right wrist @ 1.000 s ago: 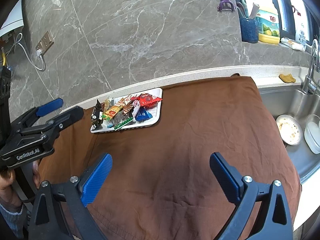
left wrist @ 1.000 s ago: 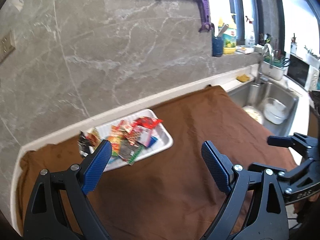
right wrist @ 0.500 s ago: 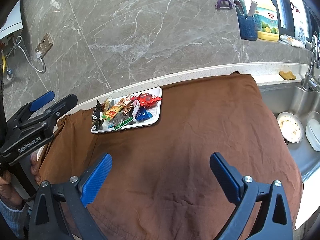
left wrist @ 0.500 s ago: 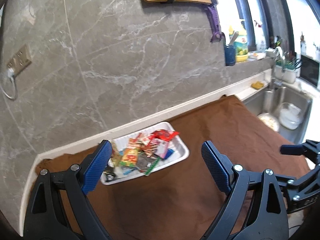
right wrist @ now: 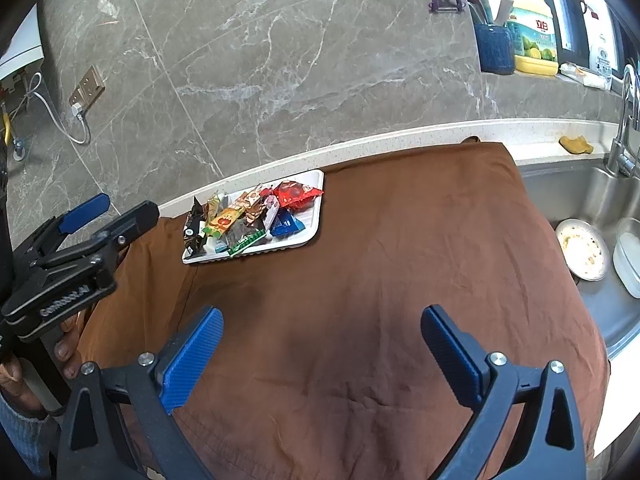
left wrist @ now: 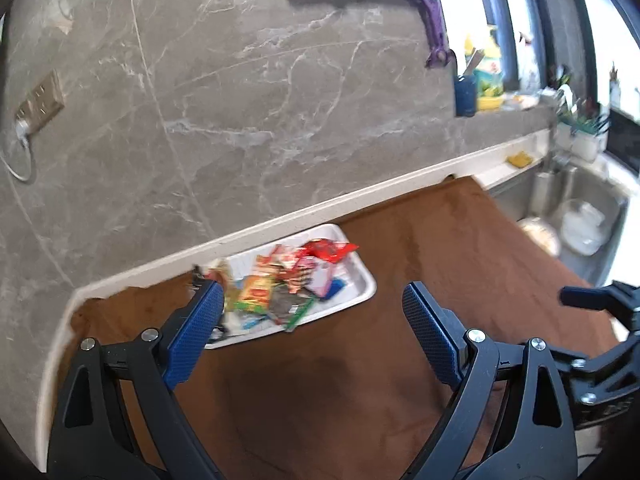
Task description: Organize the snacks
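Observation:
A white tray holds a pile of snack packets on the brown cloth, at the back left near the wall. It also shows in the left wrist view, with the snack packets blurred. My left gripper is open and empty, above the cloth in front of the tray. My right gripper is open and empty over the middle of the cloth, well short of the tray. The left gripper also shows at the left edge of the right wrist view.
The brown cloth covers the counter. A steel sink with a plate and a bowl lies to the right. A marble wall stands behind, with a socket and cable at the left. A blue cup and bottles stand on the ledge.
The left gripper has shifted, so the tray sits more central and a little closer in its view. The right gripper has barely moved. Both stay open.

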